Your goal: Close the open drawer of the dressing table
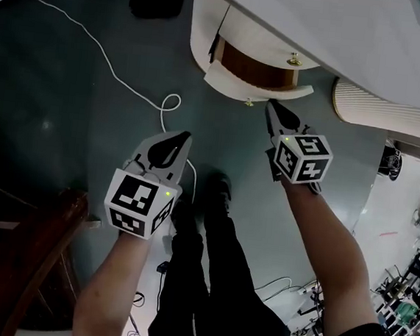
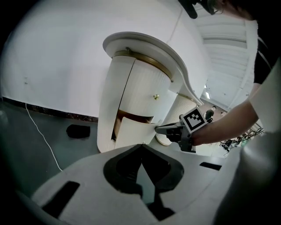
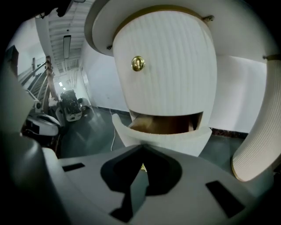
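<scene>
The left tongs [image 1: 177, 144] are closed, tips together with nothing between them. They hang back from the furniture, so they take no part in a push. The right tongs [image 1: 277, 117] are also closed and empty. Their tip is just in front of the open drawer [image 1: 256, 89], close beside its small brass knob [image 1: 248, 101]. I cannot tell whether the tip touches the front.

The drawer is the lower one of the dressing table [image 1: 305, 21]. It is pulled partway out, and its brown inside shows above its curved white front.

The main risk is that curve. A narrow closed tip pressing on a rounded, smooth face could slide sideways, likely off the far right end, since the tip sits right of the knob. An off-centre push could also twist the drawer so it binds before it is shut. The tip might catch the knob, too. A hard shove could slam the drawer and jolt the upper knob [image 3: 138, 63].
</scene>
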Available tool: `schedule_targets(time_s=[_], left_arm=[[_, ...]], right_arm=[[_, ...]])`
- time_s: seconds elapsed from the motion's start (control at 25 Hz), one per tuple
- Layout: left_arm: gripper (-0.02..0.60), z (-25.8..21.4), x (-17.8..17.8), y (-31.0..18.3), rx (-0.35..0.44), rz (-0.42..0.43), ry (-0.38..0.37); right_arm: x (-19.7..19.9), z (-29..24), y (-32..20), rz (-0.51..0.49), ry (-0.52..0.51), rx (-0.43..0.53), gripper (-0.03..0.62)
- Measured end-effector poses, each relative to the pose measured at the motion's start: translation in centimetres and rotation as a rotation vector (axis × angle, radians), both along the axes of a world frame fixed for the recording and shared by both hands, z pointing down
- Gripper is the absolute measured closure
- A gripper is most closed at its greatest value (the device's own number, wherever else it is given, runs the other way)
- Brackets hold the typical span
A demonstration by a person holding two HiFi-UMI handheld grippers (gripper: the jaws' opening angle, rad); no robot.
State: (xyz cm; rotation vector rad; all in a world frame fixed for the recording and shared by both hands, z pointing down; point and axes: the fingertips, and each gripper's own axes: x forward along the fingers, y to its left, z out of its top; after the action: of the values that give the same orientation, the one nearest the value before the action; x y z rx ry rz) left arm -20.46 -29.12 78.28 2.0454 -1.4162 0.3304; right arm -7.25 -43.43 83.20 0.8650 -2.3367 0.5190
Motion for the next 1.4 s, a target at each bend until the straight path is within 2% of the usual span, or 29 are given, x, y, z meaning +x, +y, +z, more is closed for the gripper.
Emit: schedule_targets(time_s=[0.2,0.4,0.72,0.88,1.0,1.16,1.28,1.4], left_arm=[[0.572,0.1,0.3,-1.2,-0.007,-0.013,0.011],[0.572,-0.1,1.0,-1.6,-0.018,-0.030,0.046],[0.572,-1.4,1.6,-1.5,-0.004,-0.040,0.059],[0.572,-4.2,1.0,0.2,0.013,-0.061,0.046],[0.572,-7.8,1.0,3.3,0.000,-0.086,0.058],[0.572,-15.9,1.1,8.3,-0.018,-0.104,0.086],[0.572,-23.6,1.1,10.6,0.027,-0.054,0.036],[0.572,-29.1,0.9,12.2,0.060,0.000,-0.022]], right_arm=[[-1.7,0.1,-3.9,-0.026,0.023,0.037,0.585],[-2.5,0.0,-6.2,-0.004,0.015,0.028,0.588],[-2.7,-0.2,-4.9,-0.020,0.002,0.008,0.582],[-2.0,-1.9,-0.5,-0.008,-0.026,-0.037,0.580],[-0.9,-6.0,5.3,-0.003,-0.055,-0.096,0.582],[0.8,-15.1,14.1,-0.048,-0.060,-0.155,0.588],[1.2,-22.6,19.2,-0.085,-0.094,-0.167,0.588],[0.0,-28.6,23.2,-0.160,-0.140,-0.139,0.588]])
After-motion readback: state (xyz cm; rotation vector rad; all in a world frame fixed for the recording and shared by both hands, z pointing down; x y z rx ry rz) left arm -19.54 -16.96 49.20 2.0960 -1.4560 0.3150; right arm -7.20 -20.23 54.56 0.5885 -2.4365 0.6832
